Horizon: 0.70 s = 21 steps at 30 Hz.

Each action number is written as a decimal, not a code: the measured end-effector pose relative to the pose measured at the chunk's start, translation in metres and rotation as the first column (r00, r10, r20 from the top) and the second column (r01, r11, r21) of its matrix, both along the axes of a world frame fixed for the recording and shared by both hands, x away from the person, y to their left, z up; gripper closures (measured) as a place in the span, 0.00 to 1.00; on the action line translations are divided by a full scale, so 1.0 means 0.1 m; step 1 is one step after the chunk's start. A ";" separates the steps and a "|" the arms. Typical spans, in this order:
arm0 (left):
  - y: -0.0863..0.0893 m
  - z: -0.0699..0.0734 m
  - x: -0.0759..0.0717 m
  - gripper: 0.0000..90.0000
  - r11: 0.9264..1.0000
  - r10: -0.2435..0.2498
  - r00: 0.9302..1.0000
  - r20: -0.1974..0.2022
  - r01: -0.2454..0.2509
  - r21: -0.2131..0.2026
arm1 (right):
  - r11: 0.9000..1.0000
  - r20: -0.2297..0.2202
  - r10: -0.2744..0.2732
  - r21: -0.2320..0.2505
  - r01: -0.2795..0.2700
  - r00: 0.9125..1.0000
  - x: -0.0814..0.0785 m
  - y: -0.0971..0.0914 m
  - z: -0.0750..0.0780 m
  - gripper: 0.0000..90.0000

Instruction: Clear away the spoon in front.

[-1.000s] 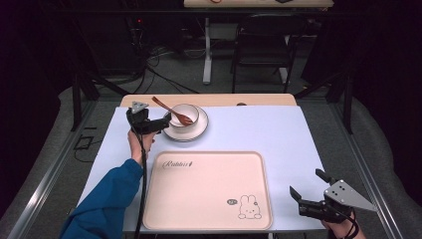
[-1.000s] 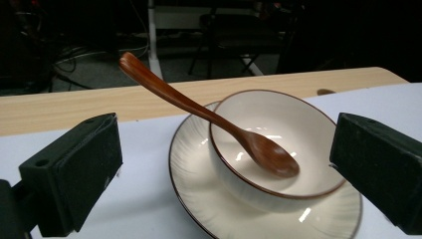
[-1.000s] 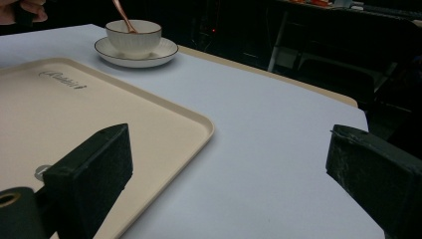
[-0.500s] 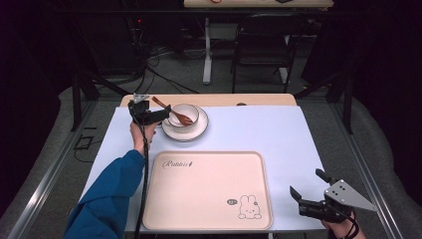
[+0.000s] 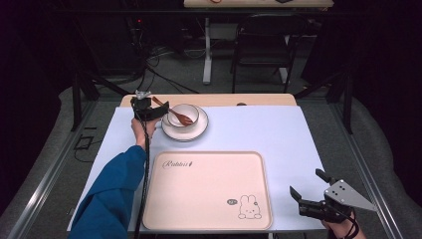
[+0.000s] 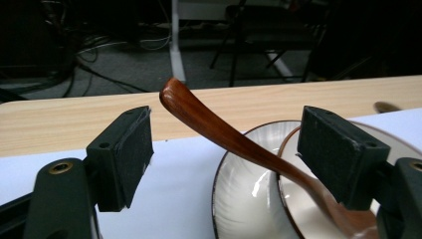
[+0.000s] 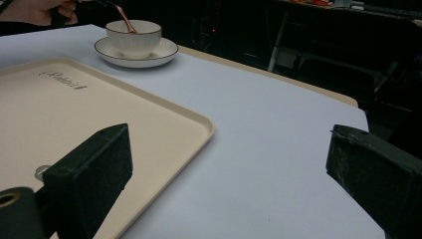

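A brown wooden spoon point(image 5: 174, 112) rests in a white bowl point(image 5: 184, 116) on a white saucer point(image 5: 186, 131) at the table's far left. My left gripper point(image 5: 151, 112) stands open at the spoon's raised handle. In the left gripper view the handle point(image 6: 209, 123) rises between the two spread pads point(image 6: 127, 154), touching neither, above the bowl point(image 6: 298, 209) and saucer point(image 6: 234, 194). My right gripper point(image 5: 309, 190) is open and holds nothing near the front right edge, just right of the beige tray point(image 5: 209, 189). Its own view point(image 7: 229, 164) looks across the tray's corner point(image 7: 164, 119) toward the bowl point(image 7: 133, 37).
The tray with a rabbit print point(image 5: 248, 208) takes up the front middle of the pale table cover point(image 5: 278, 134). A wooden strip point(image 5: 249, 99) runs along the far edge. A chair point(image 5: 263, 40) and cables lie on the floor beyond.
My left gripper has moved a little farther away, up to the spoon's handle, which now lies between its jaws. The right gripper has stayed put.
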State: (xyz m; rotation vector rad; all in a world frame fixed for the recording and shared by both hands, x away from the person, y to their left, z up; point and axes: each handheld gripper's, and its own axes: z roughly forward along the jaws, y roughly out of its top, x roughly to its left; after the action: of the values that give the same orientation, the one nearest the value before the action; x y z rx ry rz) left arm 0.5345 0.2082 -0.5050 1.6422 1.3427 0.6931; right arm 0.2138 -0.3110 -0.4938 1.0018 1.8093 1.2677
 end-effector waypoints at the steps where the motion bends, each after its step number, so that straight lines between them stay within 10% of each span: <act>1: -0.01 -0.01 0.01 0.26 1.000 0.004 1.000 0.001 -0.004 0.004 | 1.000 0.000 0.000 -0.001 0.000 1.000 0.00 0.00 0.00 0.04; 21: 0.05 -0.07 0.06 0.64 0.994 0.041 0.998 -0.045 -0.045 -0.095 | 1.000 0.003 0.001 0.000 -0.001 1.000 0.00 0.00 0.00 0.04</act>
State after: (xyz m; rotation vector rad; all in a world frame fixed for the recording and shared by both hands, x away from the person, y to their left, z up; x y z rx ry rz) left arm 0.5407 0.2132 -0.5121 1.5639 1.4242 0.6116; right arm 0.2135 -0.3112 -0.4938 0.9990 1.8071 1.2694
